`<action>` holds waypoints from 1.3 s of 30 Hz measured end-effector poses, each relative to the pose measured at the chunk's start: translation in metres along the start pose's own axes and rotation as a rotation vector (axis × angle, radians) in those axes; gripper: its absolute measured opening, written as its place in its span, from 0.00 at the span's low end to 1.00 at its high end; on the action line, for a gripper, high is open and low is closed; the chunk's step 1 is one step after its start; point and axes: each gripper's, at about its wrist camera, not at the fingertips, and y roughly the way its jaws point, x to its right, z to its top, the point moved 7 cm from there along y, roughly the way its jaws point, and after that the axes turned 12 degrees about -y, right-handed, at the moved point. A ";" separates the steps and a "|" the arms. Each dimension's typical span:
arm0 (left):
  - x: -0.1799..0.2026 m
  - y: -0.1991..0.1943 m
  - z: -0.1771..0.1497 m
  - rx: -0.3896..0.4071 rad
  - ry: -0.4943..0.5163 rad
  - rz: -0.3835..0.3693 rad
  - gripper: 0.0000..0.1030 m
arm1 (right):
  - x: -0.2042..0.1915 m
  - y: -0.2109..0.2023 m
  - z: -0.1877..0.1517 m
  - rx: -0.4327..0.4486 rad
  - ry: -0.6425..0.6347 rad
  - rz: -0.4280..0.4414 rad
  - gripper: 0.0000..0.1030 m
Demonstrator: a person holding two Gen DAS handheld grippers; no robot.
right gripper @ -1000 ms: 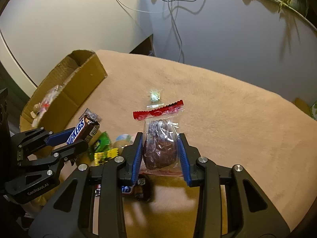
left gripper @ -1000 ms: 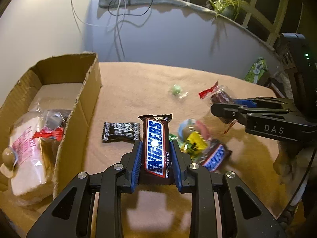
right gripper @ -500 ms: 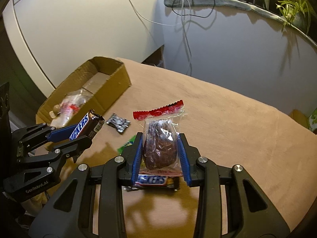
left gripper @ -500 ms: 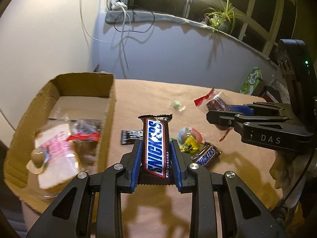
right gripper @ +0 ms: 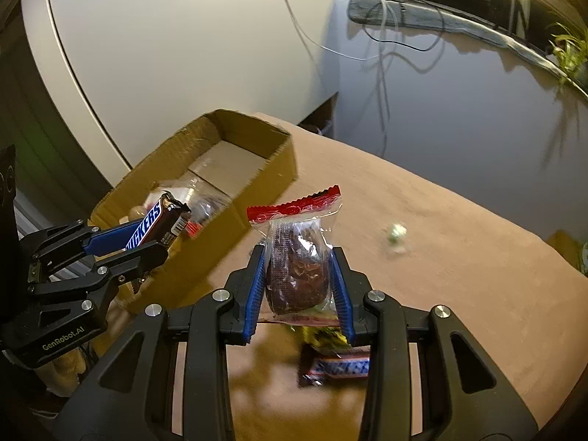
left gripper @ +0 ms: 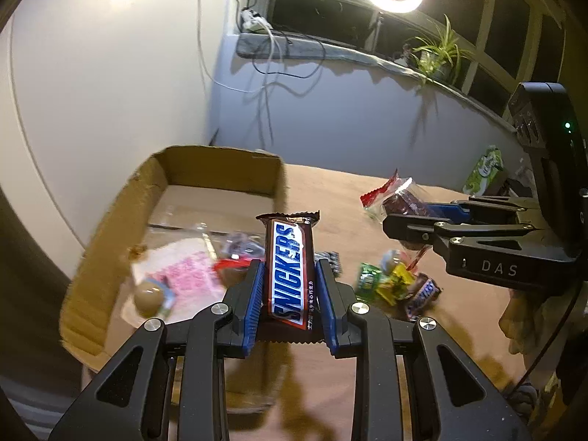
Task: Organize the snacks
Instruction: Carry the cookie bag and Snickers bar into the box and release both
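- The chocolate bar (left gripper: 292,275) stands upright in the left tongs (left gripper: 290,294), which are closed on its lower half; it hangs in the air at the near right edge of the cardboard box (left gripper: 110,253).
- The wrapped chocolate cake (right gripper: 297,268), in clear film with a red top seal, is pinched between the blue pads of the right tongs (right gripper: 297,286), raised above the bench (right gripper: 459,275) and beside the box's long wall.
- Inside the box a pink-printed packet (left gripper: 187,275), a round brown sweet (left gripper: 149,292) and another red-sealed cake pack (left gripper: 235,261) already lie on the floor of it, so part of the sorting looks done.
- Still left out on the bench: a second chocolate bar (right gripper: 338,367), a small cluster of green and yellow sweets (left gripper: 386,283), a dark sachet (left gripper: 330,259) half hidden behind the left tongs, and a lone green sweet (right gripper: 397,233) further off.
- My judgement: roughly midway, with two snacks in hand and not yet dropped.
- Both tongs point forward and slightly down, side by side, the left one closer to the box opening.
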 end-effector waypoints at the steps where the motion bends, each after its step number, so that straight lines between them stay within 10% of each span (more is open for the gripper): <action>1: -0.003 0.000 0.001 0.001 -0.003 0.003 0.26 | -0.003 0.002 0.003 0.000 -0.005 0.003 0.35; 39: -0.081 0.028 0.054 0.007 -0.088 0.092 0.26 | -0.048 0.101 0.085 -0.040 -0.083 0.108 0.35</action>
